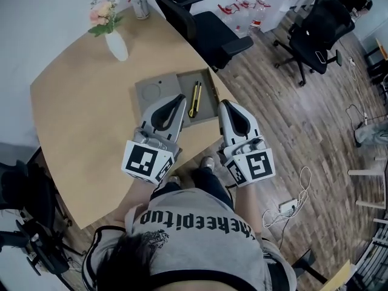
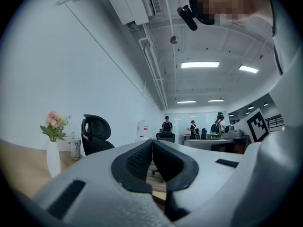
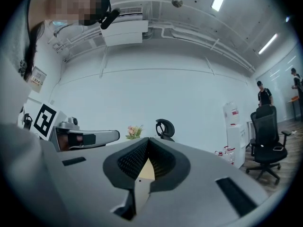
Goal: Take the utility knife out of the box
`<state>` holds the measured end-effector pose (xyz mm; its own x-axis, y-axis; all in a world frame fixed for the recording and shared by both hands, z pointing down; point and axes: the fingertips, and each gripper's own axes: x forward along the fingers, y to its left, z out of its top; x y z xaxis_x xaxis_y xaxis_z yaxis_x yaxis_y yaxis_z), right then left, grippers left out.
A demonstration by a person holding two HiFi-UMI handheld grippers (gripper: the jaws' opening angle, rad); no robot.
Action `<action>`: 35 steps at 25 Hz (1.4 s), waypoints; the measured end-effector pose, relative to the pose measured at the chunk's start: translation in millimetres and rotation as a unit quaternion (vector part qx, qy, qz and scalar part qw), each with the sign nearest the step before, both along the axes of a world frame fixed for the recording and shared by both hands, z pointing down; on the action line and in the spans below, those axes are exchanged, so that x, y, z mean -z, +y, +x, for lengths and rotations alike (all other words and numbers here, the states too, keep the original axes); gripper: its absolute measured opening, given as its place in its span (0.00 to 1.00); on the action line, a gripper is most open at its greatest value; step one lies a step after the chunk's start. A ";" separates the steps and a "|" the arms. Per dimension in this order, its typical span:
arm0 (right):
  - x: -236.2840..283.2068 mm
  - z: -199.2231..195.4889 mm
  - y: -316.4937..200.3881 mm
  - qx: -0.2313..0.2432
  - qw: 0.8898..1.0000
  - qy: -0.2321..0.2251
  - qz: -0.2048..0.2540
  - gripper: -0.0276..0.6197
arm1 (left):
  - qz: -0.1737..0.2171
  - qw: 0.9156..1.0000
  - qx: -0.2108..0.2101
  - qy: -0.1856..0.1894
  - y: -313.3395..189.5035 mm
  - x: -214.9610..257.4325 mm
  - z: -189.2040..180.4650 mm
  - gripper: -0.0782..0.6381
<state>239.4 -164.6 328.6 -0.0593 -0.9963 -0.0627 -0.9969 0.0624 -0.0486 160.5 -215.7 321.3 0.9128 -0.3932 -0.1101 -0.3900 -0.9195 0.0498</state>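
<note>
As seen from the head view, shows a rounded wooden table [image 1: 79, 114] bearing an open grey box [image 1: 151, 90] near its right-hand edge. Shows the utility knife [image 1: 195, 99], yellow and black, lying lengthwise in the box's right compartment, untouched. Places the left gripper [image 1: 180, 97] over the near part of the box, tips just left of the knife, jaws closed together on nothing. Places the right gripper [image 1: 224, 104] at the near right corner of the box, jaws likewise closed and empty. Also shows a white vase of flowers [image 1: 116, 44] at the far side of the table, well apart from the box, and a black office chair [image 1: 209, 29] beyond the table edge.

Left gripper view: looks out across the room. Confirms ribbed black pads [image 2: 137, 162] meeting at the tips, nothing between. Beyond: the vase at left, the chair beside it, standing people [image 2: 166, 125] far off, part of the right gripper at right.

Right gripper view: confirms pads pressed tip to tip, with only a sliver of table surface visible through the gap behind them. Shows the left gripper at left, the flowers and the chair's headrest behind the tips, a water dispenser [image 3: 234, 134] and a second office chair [image 3: 266, 136] at right.
</note>
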 end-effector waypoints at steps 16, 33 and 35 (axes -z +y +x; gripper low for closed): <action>-7.9 51.3 -45.3 0.087 0.996 -0.002 -0.014 0.05 | -0.020 0.996 0.082 -0.013 -30.3 -15.4 49.7 0.13; -28.3 73.3 -77.4 0.170 0.985 -0.013 -0.035 0.05 | -0.059 0.983 0.157 -0.076 -48.3 -66.2 80.5 0.13; -32.6 74.6 -81.0 0.178 0.983 -0.017 -0.040 0.05 | -0.066 0.980 0.164 -0.091 -51.1 -76.7 83.5 0.13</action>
